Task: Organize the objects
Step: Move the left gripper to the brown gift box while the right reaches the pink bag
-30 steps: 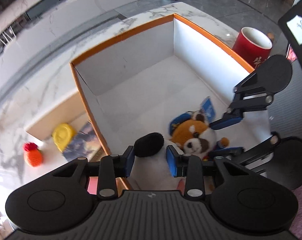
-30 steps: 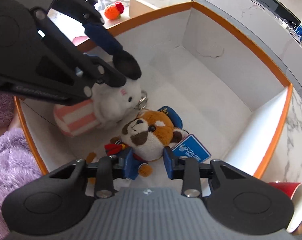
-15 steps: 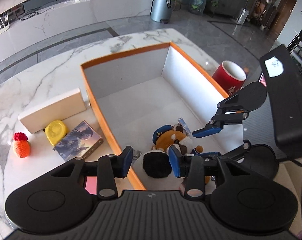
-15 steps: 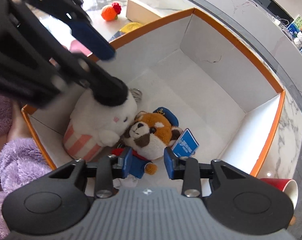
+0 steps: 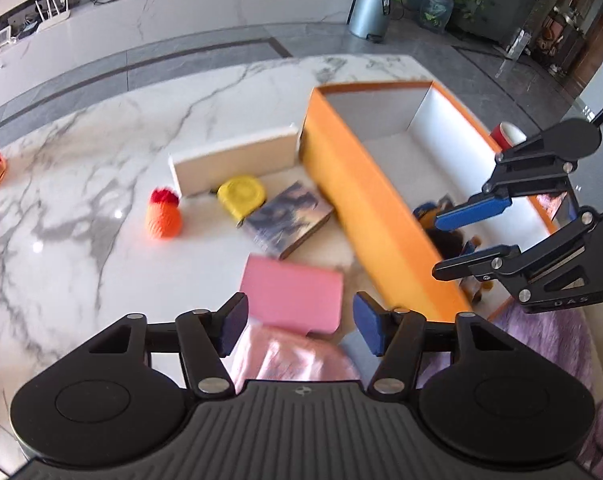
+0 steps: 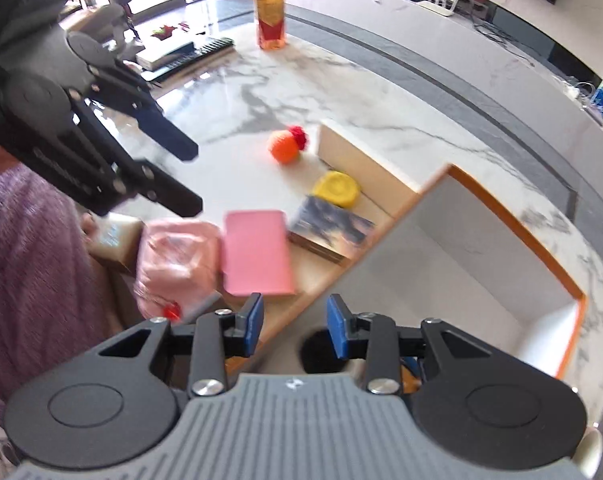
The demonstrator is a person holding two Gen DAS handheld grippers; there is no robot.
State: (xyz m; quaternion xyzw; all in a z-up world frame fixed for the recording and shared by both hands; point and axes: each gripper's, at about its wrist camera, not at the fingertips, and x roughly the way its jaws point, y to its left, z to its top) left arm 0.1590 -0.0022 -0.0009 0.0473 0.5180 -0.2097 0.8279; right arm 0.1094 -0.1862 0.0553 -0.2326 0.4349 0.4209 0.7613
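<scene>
While the left gripper (image 5: 297,324) hangs spread and empty, one pink case (image 5: 291,298) lies just ahead on the table (image 5: 81,208), likely light, stiff, best pinched across its short edges; beyond sit one book (image 5: 287,220), one yellow disc (image 5: 241,194), one orange knit toy (image 5: 163,216). From the right gripper (image 6: 295,328), also spread and empty, one soft pink bag (image 6: 173,260) lies ahead-left, the orange box (image 6: 481,248) ahead-right

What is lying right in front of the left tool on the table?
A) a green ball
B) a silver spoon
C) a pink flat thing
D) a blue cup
C: the left tool is open, and the pink flat thing lies on the marble table just ahead of its fingers, beside the orange box.
</scene>
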